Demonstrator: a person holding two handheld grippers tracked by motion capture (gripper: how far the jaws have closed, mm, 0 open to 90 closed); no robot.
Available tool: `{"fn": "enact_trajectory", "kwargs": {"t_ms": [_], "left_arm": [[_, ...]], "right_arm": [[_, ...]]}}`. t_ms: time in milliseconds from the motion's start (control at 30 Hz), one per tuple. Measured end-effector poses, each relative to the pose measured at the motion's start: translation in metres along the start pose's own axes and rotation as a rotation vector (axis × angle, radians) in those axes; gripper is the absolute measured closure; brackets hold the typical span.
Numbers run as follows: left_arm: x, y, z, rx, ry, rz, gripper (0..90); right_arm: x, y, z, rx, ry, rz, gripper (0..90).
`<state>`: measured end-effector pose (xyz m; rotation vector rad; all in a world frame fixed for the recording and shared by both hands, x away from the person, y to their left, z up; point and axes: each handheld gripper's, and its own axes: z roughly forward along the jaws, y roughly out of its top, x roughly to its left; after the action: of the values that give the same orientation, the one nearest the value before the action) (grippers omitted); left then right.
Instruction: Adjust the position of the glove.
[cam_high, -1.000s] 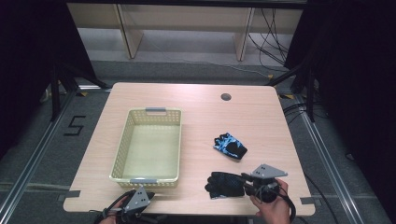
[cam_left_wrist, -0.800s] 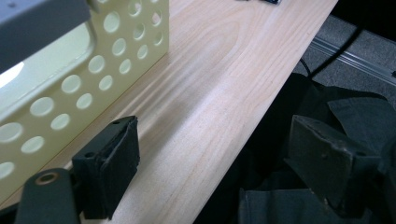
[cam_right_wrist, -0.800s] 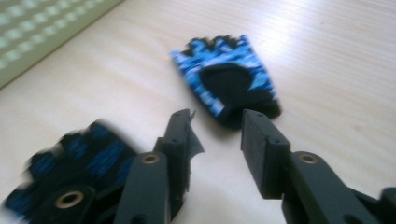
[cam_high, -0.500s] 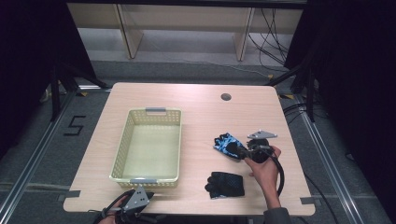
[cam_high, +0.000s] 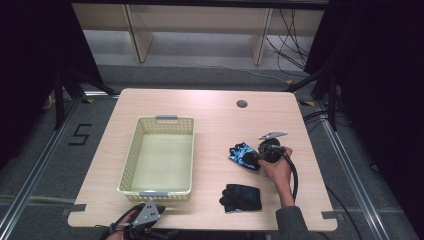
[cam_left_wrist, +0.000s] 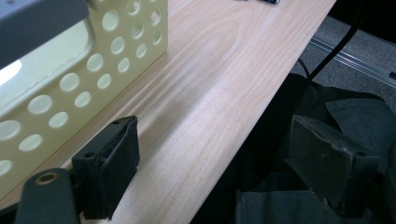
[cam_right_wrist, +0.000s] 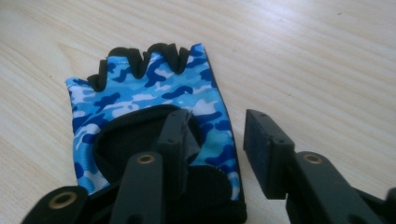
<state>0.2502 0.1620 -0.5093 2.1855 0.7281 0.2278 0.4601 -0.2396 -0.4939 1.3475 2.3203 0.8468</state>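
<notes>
Moved up from the black glove (cam_high: 241, 197), the right tool (cam_high: 255, 159) now straddles the blue glove's (cam_right_wrist: 154, 112) 3 o'clock edge, jaws wide, while the left tool (cam_left_wrist: 215, 163) gapes wide.

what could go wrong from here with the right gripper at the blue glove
The right gripper is open with one jaw over the blue camo glove and the other beside its edge, so closing may pinch only a thin hem and the glove could slip out. The glove lies flat on the table, so the jaws might scrape the wood instead of getting under the fabric.
</notes>
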Motion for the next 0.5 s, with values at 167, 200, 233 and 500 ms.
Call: {"fn": "enact_trajectory", "kwargs": {"t_ms": [167,200,233,500], "left_arm": [[-0.001,0.000,0.000,0.004,0.003,-0.023,16.2],[-0.001,0.000,0.001,-0.012,-0.002,-0.011,16.3],[-0.001,0.000,0.001,-0.012,-0.002,-0.011,16.3],[-0.002,0.001,0.001,-0.011,-0.005,-0.012,16.3]], "right_arm": [[-0.001,-0.001,0.004,0.014,0.042,0.021,74.3],[-0.003,-0.003,0.005,-0.002,0.053,0.011,80.6],[-0.003,-0.003,0.005,-0.002,0.053,0.011,80.6],[-0.009,0.001,-0.008,-0.110,0.080,-0.015,89.3]]}}
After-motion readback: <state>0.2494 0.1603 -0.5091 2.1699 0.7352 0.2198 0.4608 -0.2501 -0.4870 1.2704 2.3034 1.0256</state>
